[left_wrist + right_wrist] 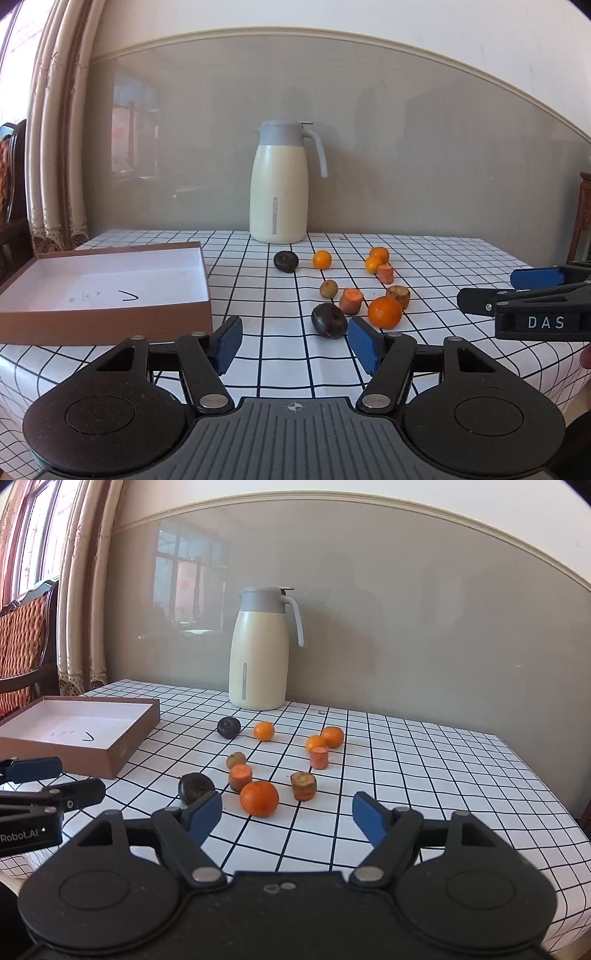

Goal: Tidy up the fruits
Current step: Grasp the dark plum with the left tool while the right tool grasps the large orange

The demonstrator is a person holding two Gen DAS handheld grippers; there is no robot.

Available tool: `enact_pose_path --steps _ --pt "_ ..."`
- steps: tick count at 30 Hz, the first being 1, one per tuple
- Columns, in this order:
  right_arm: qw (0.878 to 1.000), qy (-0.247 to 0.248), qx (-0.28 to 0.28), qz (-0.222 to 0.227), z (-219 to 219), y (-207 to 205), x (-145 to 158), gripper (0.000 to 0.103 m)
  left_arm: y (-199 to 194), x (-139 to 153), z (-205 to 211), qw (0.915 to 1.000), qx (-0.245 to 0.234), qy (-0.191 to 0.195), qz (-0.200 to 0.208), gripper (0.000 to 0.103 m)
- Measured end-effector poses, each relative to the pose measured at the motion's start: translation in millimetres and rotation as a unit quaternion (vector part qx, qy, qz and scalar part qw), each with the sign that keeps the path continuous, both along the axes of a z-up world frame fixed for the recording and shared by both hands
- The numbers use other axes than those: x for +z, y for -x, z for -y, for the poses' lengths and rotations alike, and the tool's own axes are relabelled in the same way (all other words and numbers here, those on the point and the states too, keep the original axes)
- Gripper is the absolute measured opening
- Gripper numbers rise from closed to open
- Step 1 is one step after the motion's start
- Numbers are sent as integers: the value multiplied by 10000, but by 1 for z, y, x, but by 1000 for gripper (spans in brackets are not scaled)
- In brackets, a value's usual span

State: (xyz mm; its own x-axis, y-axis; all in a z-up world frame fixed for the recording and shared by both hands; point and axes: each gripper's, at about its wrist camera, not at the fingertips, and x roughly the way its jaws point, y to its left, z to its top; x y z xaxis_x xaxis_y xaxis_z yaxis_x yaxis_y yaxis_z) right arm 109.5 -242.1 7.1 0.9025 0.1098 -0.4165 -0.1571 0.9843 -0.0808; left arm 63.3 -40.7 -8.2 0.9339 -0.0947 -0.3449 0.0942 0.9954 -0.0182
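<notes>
Nearest the cameras, over the front edge of the table (461, 254), both grippers hang with nothing between their blue pads. The left gripper (295, 341) has its jaws apart, well wide of any fruit, and its right pad stands just in front of a dark round fruit (328, 320). The right gripper (287, 816) is likewise spread, its jaws apart and empty, with a large orange (259, 798) just beyond its left pad.

On the black-and-white checked cloth past the pads, the fruits lie scattered. Beside the large orange are a cut carrot piece (240, 777) and a browner carrot stub (303, 785), neither touching it as far as can be told. A small greenish-brown fruit (235, 759) sits behind the carrot piece. Farther back stands a third carrot piece (318, 757), just in front of two small oranges (325, 739) that sit close together. A single small orange (264, 731) and a second dark fruit (229, 727) lie near each other farther still.

To the left, a shallow brown box (110, 317) with a white inside lies open and holds no fruit; pen marks show on its floor.

At the back, against the grey wall, stands a cream jug (279, 184) with a grey lid and handle.
</notes>
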Motion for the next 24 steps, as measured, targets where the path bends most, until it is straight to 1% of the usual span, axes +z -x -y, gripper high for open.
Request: enact_pose_path --steps 6,8,10,12,15,16,17,19,24 --pt "9995 -36 94 -295 0 -36 -20 56 -40 -13 17 9998 -80 -56 -166 64" --pt "9991 11 160 -391 -4 -47 -28 53 -55 -20 22 9995 -96 -63 -289 64" --pt "9986 53 231 -482 -8 -59 -34 52 -69 -27 26 9991 -133 -61 -397 64" --pt "9979 81 235 -603 -10 -69 -41 42 -84 -35 30 9984 -158 -103 -531 64" --pt "9966 -45 255 -786 -9 -84 -48 41 -104 -42 33 9973 -196 -90 -697 61" --pt "9962 -79 276 -819 -9 -87 -49 40 -109 -44 33 9972 -205 -71 -716 60" --pt "9959 -120 304 -840 -8 -89 -50 37 -113 -44 33 9971 -227 -33 -724 60" --pt "9950 -269 414 -870 -5 -95 -51 37 -122 -45 29 9968 -291 53 -742 60" --pt "9924 -533 653 -899 0 -109 -52 37 -140 -49 20 9942 -443 417 -881 60"
